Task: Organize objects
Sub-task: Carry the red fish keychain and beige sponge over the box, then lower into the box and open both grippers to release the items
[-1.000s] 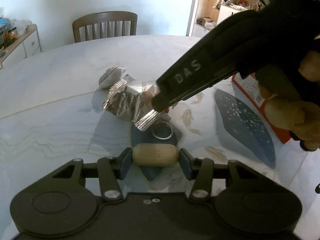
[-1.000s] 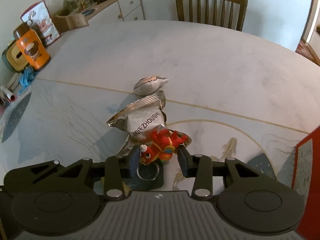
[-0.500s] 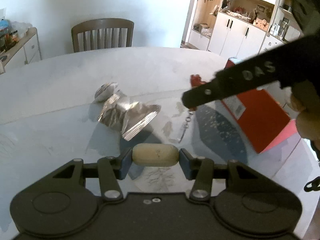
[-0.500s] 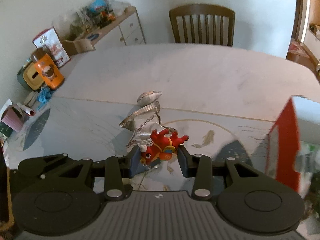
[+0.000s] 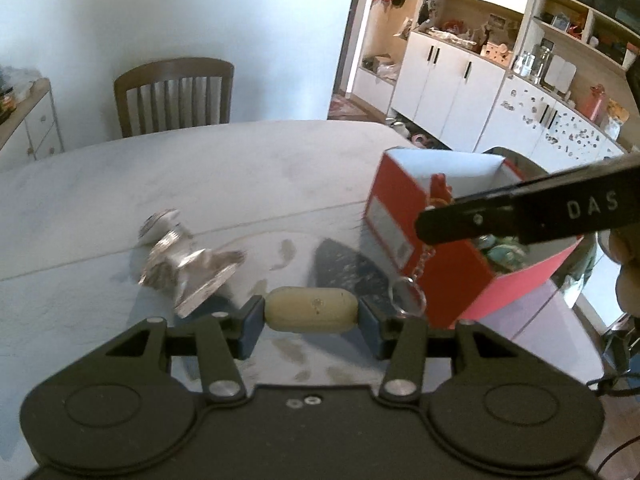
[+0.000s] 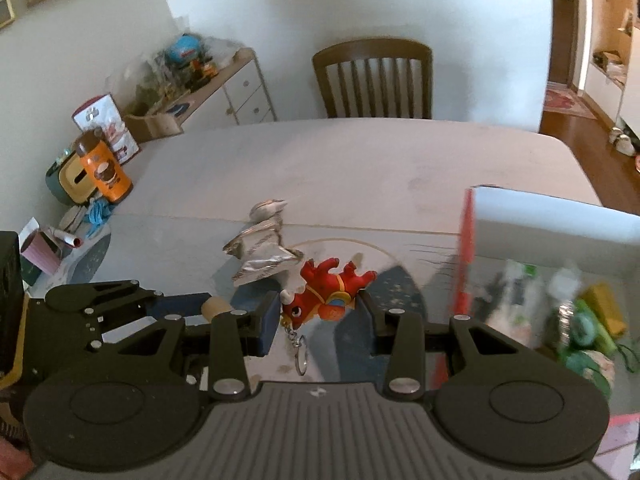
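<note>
Between the blue pads of the left gripper (image 5: 311,316), nearest its own camera, a beige oblong piece (image 5: 311,314) sits clamped end to end, held clear above the table (image 5: 240,168); in the right wrist view the right gripper (image 6: 320,304) is likewise closed, pinching a red bull keychain toy (image 6: 330,290) lying on its side, legs pointing away from the camera, with its short chain and metal ring (image 6: 301,354) dangling below; the left gripper shows at the lower left of that view, just beside the right one, the beige piece's end visible between its fingers; seen from the left wrist, the right gripper's dark finger marked DAS crosses in from the right, and the ring hangs in front of the near wall of a red box (image 5: 456,264); the toy itself is mostly hidden there, a red scrap showing above the finger over the box's open top; the box, white inside, stands on the table to the right and holds blurred green and yellow items (image 6: 580,320); a little farther out on the table lies a crumpled silver foil packet (image 6: 260,256), and touching its far end a small white rounded pouch (image 6: 267,209); beyond the table's far edge stands a wooden slat-back chair (image 6: 374,80); white cabinets (image 5: 448,80) line the wall behind the box.
</note>
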